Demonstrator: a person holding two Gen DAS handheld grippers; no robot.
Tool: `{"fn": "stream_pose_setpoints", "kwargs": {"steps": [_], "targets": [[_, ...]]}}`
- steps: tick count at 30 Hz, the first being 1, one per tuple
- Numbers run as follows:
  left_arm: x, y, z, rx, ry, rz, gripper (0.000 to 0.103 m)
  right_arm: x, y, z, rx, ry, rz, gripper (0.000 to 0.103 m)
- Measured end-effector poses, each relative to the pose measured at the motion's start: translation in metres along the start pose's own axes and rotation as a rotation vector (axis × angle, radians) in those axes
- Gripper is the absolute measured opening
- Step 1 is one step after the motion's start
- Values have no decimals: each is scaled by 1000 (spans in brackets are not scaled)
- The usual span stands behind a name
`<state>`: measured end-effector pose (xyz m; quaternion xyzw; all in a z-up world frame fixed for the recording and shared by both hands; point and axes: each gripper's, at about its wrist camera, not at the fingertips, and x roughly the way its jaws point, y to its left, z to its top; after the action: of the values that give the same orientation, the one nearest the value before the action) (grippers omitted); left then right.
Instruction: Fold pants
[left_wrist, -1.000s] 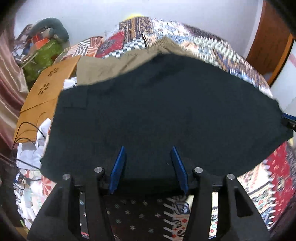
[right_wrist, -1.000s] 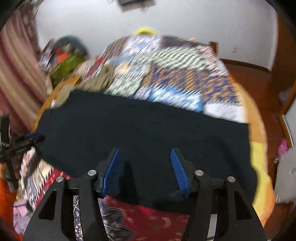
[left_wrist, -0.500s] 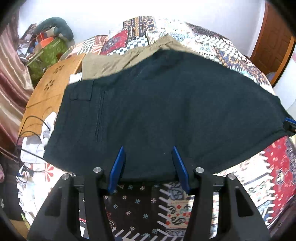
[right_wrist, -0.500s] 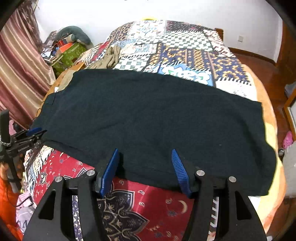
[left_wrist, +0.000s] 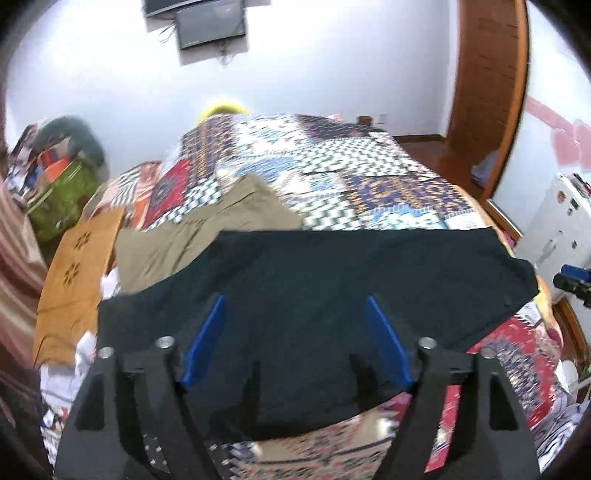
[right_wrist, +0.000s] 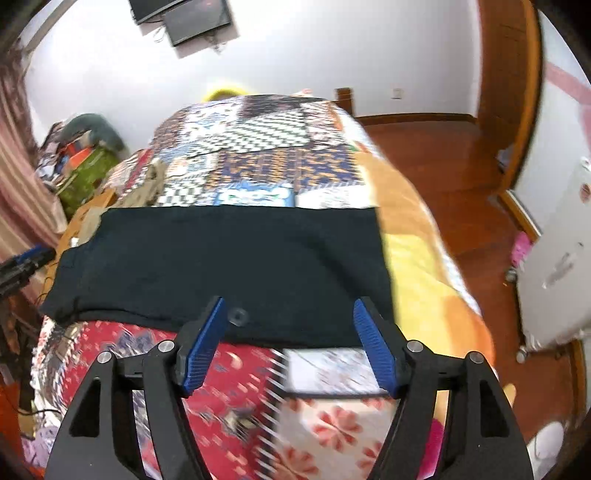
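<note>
The dark pants lie flat across the near part of the bed, folded into a broad band on the patchwork quilt. From the left tongs' view a khaki garment shows at the far left, its near edge tucked under the pants, beside an orange wooden board with flower cut-outs; the right tongs' view shows only a scrap of that khaki but takes in the pants' right end, the yellow-orange blanket hanging over the bed's right side and the red-brown wooden floor beyond. The left gripper hovers over the near part of the pants with its jaws spreading wide; cloth shows between them, but the blue pads press on nothing. The right gripper is opening too, at the pants' near hem, a small round button just beside its left pad; nothing is clamped. Each view catches the other tool's blue tip at its edge. A green bag and clutter crowd the far left corner, a dark screen hangs on the white wall, and a white appliance stands at right. The pants look matte and soft, the pads ribbed
</note>
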<state>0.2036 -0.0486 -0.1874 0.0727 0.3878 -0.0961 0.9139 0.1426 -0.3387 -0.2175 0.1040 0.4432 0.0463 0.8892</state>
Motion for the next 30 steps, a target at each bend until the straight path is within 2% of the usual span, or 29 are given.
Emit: {"fn": "stream_pose_setpoints", "kwargs": {"steps": [4,6,10,13,22,28,30], "targets": [[15,-31,9,51,14,-44,90,-8,-18,-16,38,-18,-88,68],[25,-46,10,73,37,-57,90,-7,-28,-24,72,-11,-101,68],[46,-70,9,104,93,-85,90,9,-43,-36,163,36,-53,68],[61,-84,5,125,130,-93,90,23,-49,-40,209,68,17,68],[92,-102,-6,154,218,-93,90,59,-59,-40,314,120,182,68],[105,-105,-6,145,238,-110,90,65,-67,-37,371,91,223,68],[108,-104,-5,133,244,-118,90,64,-73,-37,393,69,231,63]]}}
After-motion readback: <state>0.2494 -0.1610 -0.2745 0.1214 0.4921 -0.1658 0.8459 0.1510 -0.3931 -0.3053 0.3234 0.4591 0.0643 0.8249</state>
